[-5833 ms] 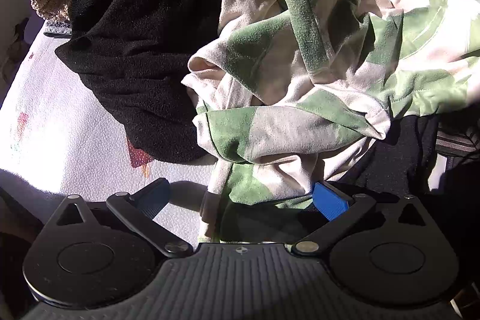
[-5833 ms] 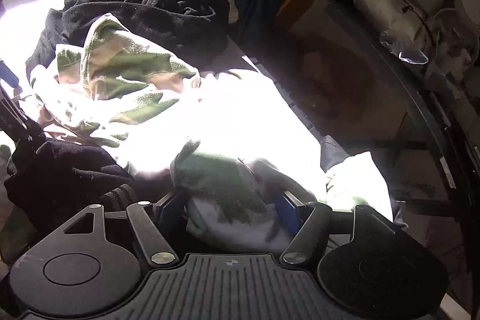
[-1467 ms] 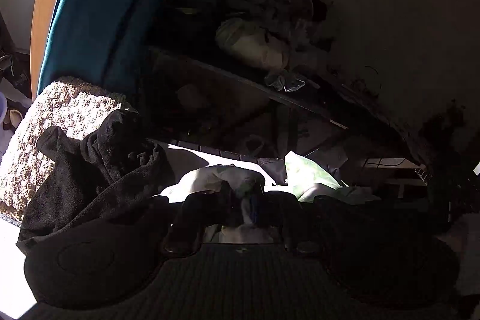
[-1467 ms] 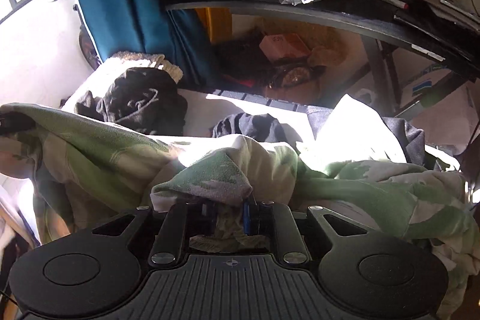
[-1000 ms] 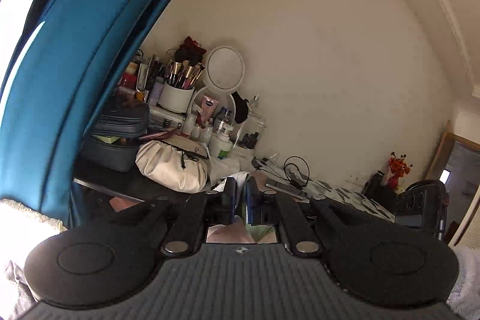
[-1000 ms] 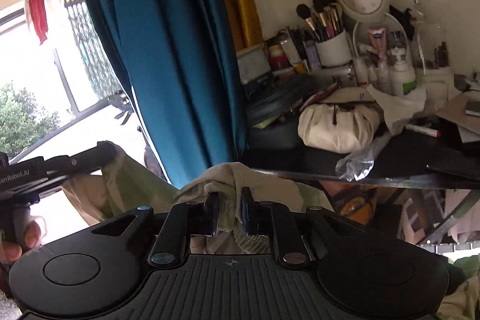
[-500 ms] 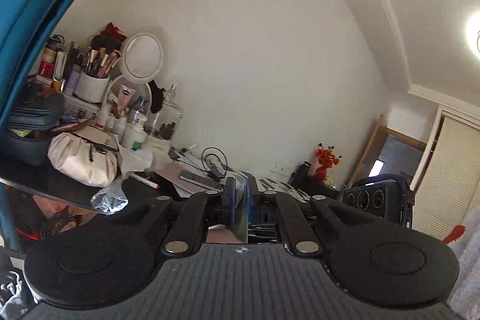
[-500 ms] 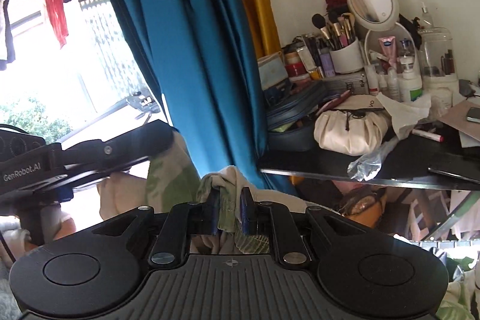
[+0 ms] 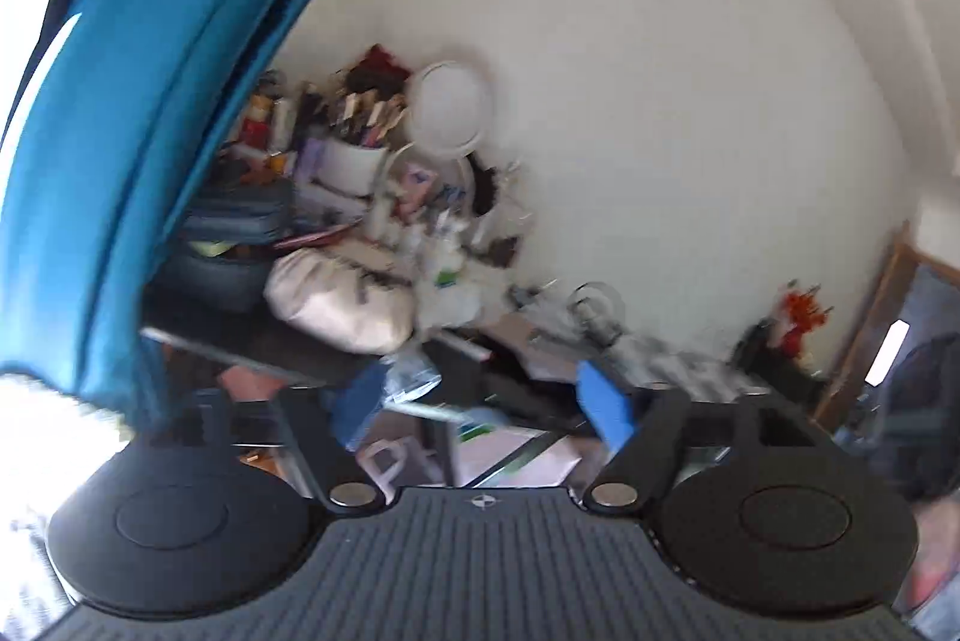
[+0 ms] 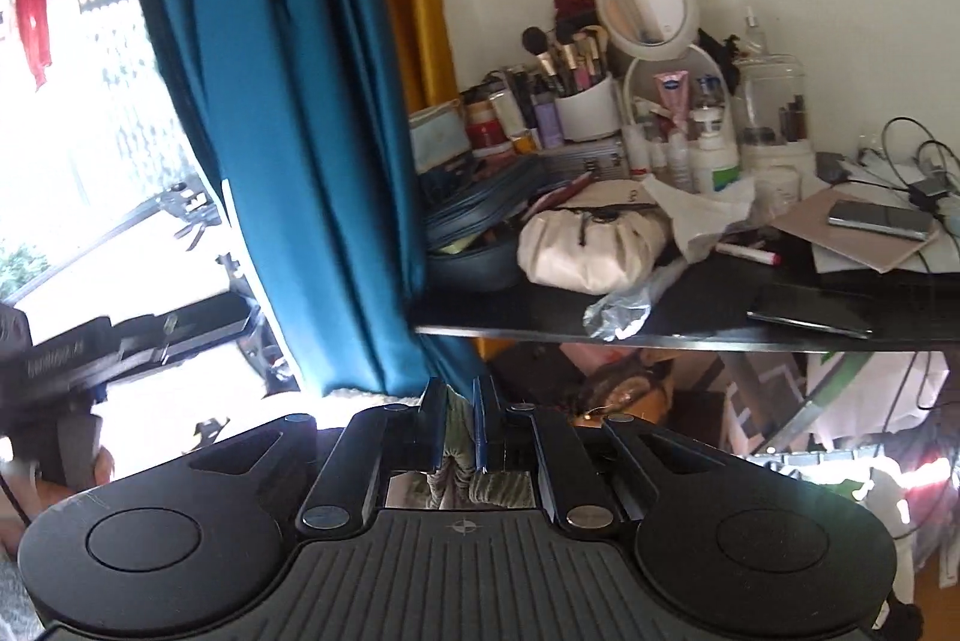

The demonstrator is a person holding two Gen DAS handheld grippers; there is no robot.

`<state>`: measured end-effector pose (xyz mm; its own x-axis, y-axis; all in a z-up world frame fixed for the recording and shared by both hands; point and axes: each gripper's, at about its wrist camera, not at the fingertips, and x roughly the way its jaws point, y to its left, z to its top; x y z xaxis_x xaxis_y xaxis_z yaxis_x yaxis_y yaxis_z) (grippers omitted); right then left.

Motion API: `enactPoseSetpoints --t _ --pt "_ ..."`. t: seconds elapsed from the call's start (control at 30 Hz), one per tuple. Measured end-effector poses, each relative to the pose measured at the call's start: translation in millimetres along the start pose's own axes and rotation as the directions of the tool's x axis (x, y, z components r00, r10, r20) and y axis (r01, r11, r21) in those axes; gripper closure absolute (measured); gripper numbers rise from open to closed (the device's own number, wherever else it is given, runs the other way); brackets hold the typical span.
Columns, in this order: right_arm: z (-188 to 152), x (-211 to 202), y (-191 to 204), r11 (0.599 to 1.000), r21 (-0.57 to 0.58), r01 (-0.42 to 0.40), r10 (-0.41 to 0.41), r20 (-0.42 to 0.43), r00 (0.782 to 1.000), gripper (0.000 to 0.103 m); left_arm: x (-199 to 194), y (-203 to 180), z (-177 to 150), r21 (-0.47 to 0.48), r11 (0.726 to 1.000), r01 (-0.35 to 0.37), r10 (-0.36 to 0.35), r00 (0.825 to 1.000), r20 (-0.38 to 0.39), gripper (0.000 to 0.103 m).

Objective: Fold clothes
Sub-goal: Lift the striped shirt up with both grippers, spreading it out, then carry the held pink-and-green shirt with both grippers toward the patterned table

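I've let my left gripper (image 9: pixel 480 401) spring open and empty while my right gripper (image 10: pixel 459 428) pinches the green-patterned garment (image 10: pixel 456 437), so next I must regrip its free edge.

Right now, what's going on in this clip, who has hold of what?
A person is folding laundry with a handheld gripper in each hand. The right gripper is clamped on a bunched edge of the green-and-white garment, held up in front of the cluttered dressing table. The left gripper has its jaws opening, with no cloth between them, so only the right one holds the garment.
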<state>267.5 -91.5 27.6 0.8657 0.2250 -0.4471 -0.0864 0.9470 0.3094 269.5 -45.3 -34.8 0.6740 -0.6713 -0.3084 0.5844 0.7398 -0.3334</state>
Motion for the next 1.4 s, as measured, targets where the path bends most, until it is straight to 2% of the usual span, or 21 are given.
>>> enactPoseSetpoints --t 0.07,0.1,0.17,0.27,0.37,0.4,0.43,0.57,0.6,0.67,0.7,0.8,0.87,0.9,0.93,1.0,1.07,1.13,1.23,1.3,1.4 --pt "1.1 5.5 -16.9 0.997 0.035 0.063 -0.062 -0.004 0.998 0.095 11.2 15.3 -29.0 0.057 0.996 -0.071 0.078 0.989 -0.125 0.013" --pt "0.2 8.8 -24.6 0.995 0.044 0.092 -0.091 -0.017 0.996 0.095 19.0 22.2 -46.4 0.089 0.992 -0.092 0.108 0.974 -0.199 0.012" --pt "-5.0 15.9 -41.4 0.988 0.061 0.145 -0.142 -0.052 0.989 0.095 34.8 33.8 -83.1 0.154 0.982 -0.107 0.155 0.925 -0.346 0.011" --pt "-16.9 24.4 -62.2 0.973 0.111 0.204 -0.193 -0.108 0.975 0.095 54.8 38.9 -145.5 0.237 0.971 -0.04 0.165 0.827 -0.537 0.011" --pt "-25.5 28.0 -71.9 0.962 0.134 0.238 -0.22 -0.136 0.966 0.095 66.7 39.6 -203.5 0.286 0.958 0.033 0.169 0.741 -0.65 0.009" --pt "-27.0 28.5 -73.2 0.96 0.134 0.244 -0.226 -0.14 0.964 0.095 72.1 40.1 -221.8 0.303 0.952 0.041 0.186 0.708 -0.681 0.009" --pt "-28.6 29.1 -74.4 0.959 0.134 0.25 -0.231 -0.145 0.962 0.095 78.1 41.3 -234.5 0.319 0.947 0.032 0.211 0.685 -0.697 0.009" --pt "-25.5 27.7 -70.0 0.963 0.112 0.245 -0.228 -0.149 0.962 0.095 101.5 49.2 -272.6 0.367 0.93 -0.024 0.304 0.612 -0.73 0.009" --pt "-23.2 26.6 -67.6 0.965 0.103 0.24 -0.223 -0.151 0.963 0.095 105.1 55.0 -270.2 0.324 0.945 -0.047 0.284 0.609 -0.741 0.027" --pt "-21.3 26.9 -64.1 0.967 0.088 0.24 -0.225 -0.157 0.962 0.095 108.8 68.2 -257.7 0.195 0.976 -0.096 0.213 0.617 -0.758 0.064" --pt "-21.1 27.4 -62.4 0.967 0.081 0.242 -0.227 -0.16 0.961 0.095 106.8 73.4 -246.9 0.131 0.985 -0.117 0.175 0.635 -0.752 0.077" --pt "-22.0 30.5 -58.5 0.968 0.063 0.241 -0.227 -0.177 0.958 0.095 84.8 75.4 -202.0 0.005 0.994 -0.107 0.082 0.734 -0.674 0.084" --pt "-24.1 34.3 -55.5 0.97 0.045 0.239 -0.227 -0.193 0.955 0.095 63.9 64.4 -159.5 -0.04 0.997 -0.059 0.025 0.816 -0.578 0.084" --pt "-25.1 37.4 -53.0 0.973 0.04 0.228 -0.215 -0.203 0.955 0.095 53.5 54.5 -136.5 -0.042 0.999 -0.028 0.002 0.85 -0.527 0.085" --pt "-26.2 40.6 -50.5 0.976 0.036 0.215 -0.203 -0.213 0.956 0.095 43.2 43.9 -113.6 -0.037 0.999 0.004 -0.021 0.88 -0.475 0.085" --pt "-26.9 48.6 -43.4 0.981 0.025 0.192 -0.182 -0.228 0.956 0.095 25.5 23.2 -72.6 -0.047 0.996 0.079 -0.091 0.92 -0.381 0.085" --pt "-27.2 56.4 -35.1 0.986 0.014 0.165 -0.157 -0.242 0.957 0.095 13.1 -0.9 -37.5 -0.032 0.987 0.159 -0.161 0.937 -0.31 0.085" --pt "-26.0 62.9 -22.9 0.992 -0.01 0.129 -0.127 -0.248 0.96 0.095 8.2 -29.9 -13.5 0.051 0.978 0.204 -0.181 0.941 -0.286 0.085" --pt "-22.1 69.5 0.0 0.994 -0.072 0.077 -0.093 -0.244 0.965 0.095 7.8 -54.7 2.7 0.097 0.977 0.19 -0.155 0.945 -0.289 0.085" --pt "-19.3 69.8 8.4 0.992 -0.096 0.084 -0.104 -0.235 0.966 0.095 8.7 -55.0 6.4 0.074 0.984 0.163 -0.134 0.945 -0.297 0.085" --pt "-12.8 64.7 7.9 0.997 -0.045 0.065 -0.074 -0.231 0.97 0.095 12.2 -53.9 7.2 0.029 0.988 0.149 -0.134 0.943 -0.304 0.085"
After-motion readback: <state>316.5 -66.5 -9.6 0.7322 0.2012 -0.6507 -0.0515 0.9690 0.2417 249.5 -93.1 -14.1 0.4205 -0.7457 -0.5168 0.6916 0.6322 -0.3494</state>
